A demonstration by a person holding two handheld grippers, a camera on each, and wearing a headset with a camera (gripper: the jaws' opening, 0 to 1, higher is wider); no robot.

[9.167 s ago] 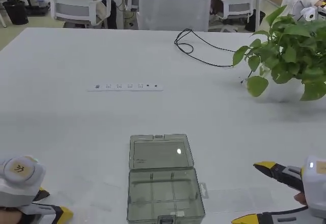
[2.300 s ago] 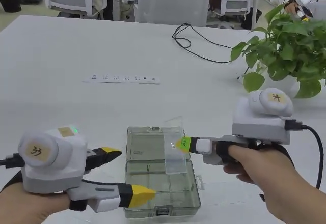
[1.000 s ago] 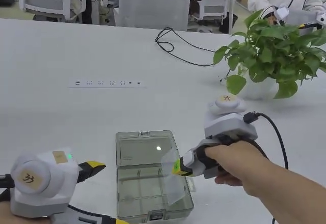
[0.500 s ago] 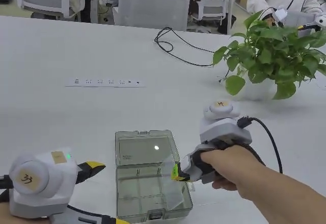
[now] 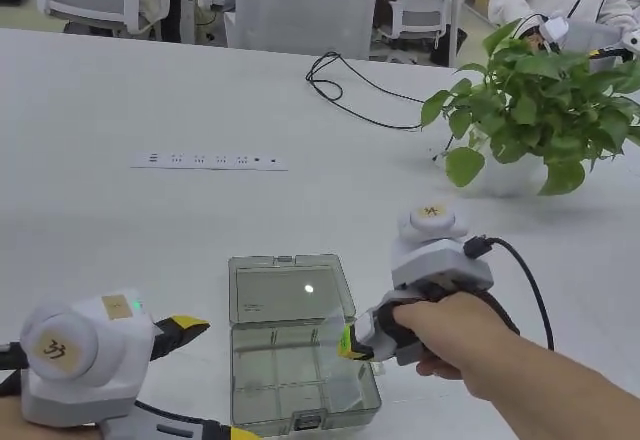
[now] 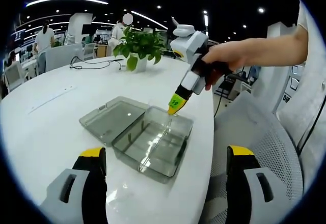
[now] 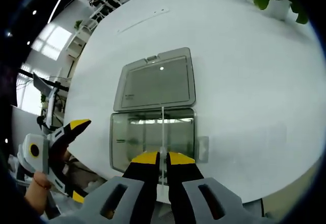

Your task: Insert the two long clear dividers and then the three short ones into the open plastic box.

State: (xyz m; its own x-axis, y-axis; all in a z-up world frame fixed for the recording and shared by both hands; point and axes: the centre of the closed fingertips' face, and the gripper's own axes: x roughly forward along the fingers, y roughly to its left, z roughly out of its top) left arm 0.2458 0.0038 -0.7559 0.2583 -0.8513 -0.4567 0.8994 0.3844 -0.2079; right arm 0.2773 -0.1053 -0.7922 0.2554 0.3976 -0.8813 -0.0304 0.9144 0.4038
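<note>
A: Where's the divider (image 7: 162,127)?
B: Pinched in the right gripper (image 7: 162,159), standing inside the open box (image 7: 118,132); its clear lower edge is hard to trace
A: And the left gripper (image 6: 166,154)?
B: Jaws wide, near the box

1. Open plastic box (image 5: 290,295): one, lid and base counted as a single piece.
2. Clear divider (image 7: 162,122): one.
3. Grippers: two, the left gripper (image 5: 215,380) and the right gripper (image 5: 347,343).
4. Potted plant (image 5: 540,110): one.
5. Power strip (image 5: 208,161): one.
6. Black cable (image 5: 350,85): one.
7. Chairs (image 5: 300,15): three counted in the head view.
</note>
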